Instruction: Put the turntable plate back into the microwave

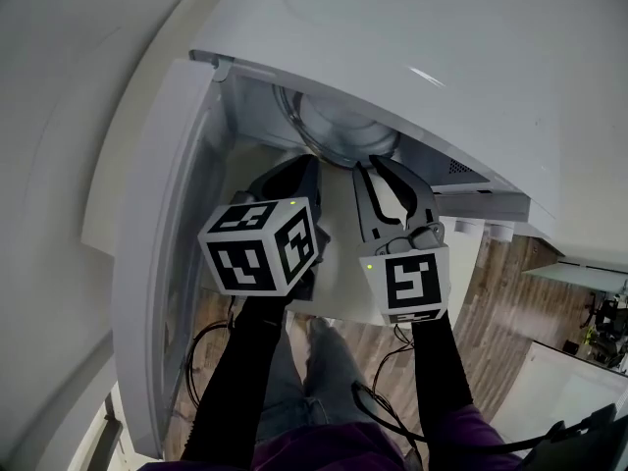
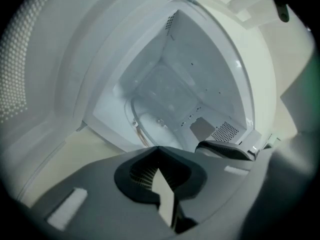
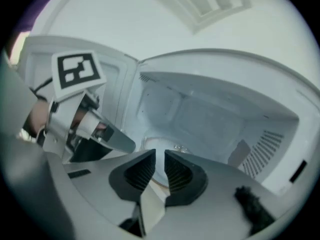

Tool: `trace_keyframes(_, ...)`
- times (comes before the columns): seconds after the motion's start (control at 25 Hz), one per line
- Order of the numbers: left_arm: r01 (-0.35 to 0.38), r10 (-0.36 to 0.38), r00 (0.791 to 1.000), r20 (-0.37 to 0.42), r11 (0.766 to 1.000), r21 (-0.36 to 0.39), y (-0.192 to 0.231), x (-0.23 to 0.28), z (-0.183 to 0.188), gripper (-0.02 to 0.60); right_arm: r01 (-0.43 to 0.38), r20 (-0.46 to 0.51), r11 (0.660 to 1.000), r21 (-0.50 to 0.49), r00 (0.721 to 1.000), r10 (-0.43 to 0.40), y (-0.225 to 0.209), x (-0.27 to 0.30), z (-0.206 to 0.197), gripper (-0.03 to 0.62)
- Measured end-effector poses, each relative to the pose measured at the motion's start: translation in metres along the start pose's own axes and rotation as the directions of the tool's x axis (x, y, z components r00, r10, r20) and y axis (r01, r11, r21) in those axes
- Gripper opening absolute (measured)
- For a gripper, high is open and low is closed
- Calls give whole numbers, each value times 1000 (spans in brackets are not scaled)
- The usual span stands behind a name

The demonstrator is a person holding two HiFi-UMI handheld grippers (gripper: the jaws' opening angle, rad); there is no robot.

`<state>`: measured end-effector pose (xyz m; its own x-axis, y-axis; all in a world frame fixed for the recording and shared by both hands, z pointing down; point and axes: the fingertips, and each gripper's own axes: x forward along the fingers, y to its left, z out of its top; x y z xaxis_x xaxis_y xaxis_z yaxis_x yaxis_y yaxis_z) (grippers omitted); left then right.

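We see the turntable plate [image 1: 339, 130] lying on the floor of the open microwave [image 1: 422, 57], at twelve o'clock from both tools. Our left gripper [image 2: 159, 149] has its jaws pressed together, empty. At its three o'clock, our right gripper [image 3: 159, 156] has a narrow gap between its jaws, gripping nothing, tips near the plate's front rim. The microwave door [image 1: 147, 263] hangs open at nine o'clock.

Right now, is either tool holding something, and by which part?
Nothing is held. The left tool is shut and empty; the right tool stands slightly open. The glass plate lies inside the microwave.
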<state>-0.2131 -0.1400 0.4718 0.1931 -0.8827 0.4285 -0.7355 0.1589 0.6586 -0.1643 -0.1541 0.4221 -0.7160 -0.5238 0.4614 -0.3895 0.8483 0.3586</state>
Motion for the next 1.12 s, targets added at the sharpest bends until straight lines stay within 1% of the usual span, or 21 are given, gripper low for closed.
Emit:
trace_keyframes(0.04, 13, -14, 1000, 23, 1000, 18, -5, -4, 1, 8, 10, 29, 996, 93, 1000, -13, -2, -7, 3, 57)
trace_keyframes(0.08, 32, -33, 998, 46, 999, 37, -12, -9, 1, 8, 11, 52, 982, 188, 998, -21, -3, -15, 5, 55)
trace_keyframes(0.16, 75, -83, 992, 94, 994, 81, -28, -21, 2, 8, -1, 93, 936, 352, 995, -34, -4, -31, 8, 46)
trace_keyframes(0.24, 107, -126, 983, 134, 985, 137, -46, -35, 3, 8, -15, 129, 892, 451, 990, -48, -5, -50, 14, 23)
trace_keyframes(0.36, 120, -167, 968, 187, 963, 241, -75, -59, 3, 8, -19, 173, 846, 533, 981, -87, -10, -79, 25, 9)
trace_keyframes(0.48, 98, -187, 956, 225, 929, 356, -107, -86, 3, 8, -18, 201, 811, 585, 972, -123, -18, -113, 37, 9)
trace_keyframes(0.56, 62, -176, 954, 243, 908, 414, -124, -100, 6, 8, -11, 216, 799, 602, 965, -150, -25, -132, 45, 9)
trace_keyframes(0.6, 43, -166, 953, 253, 902, 430, -129, -105, 9, 8, -6, 223, 796, 605, 961, -162, -28, -140, 49, 8)
trace_keyframes(0.72, 10, -143, 950, 276, 902, 432, -144, -114, 13, 8, 8, 237, 799, 601, 953, -188, -37, -164, 57, 8)
trace_keyframes(0.88, 6, -142, 949, 280, 899, 438, -162, -120, 15, 8, 19, 260, 797, 604, 940, -220, -48, -187, 65, 8)
trace_keyframes(1.0, 7, -152, 948, 280, 889, 459, -178, -122, 15, 8, 29, 274, 796, 604, 931, -241, -56, -198, 69, 8)
trace_keyframes(1.12, -7, -151, 947, 284, 873, 488, -189, -124, 18, 8, 23, 290, 797, 603, 925, -246, -60, -204, 74, 8)
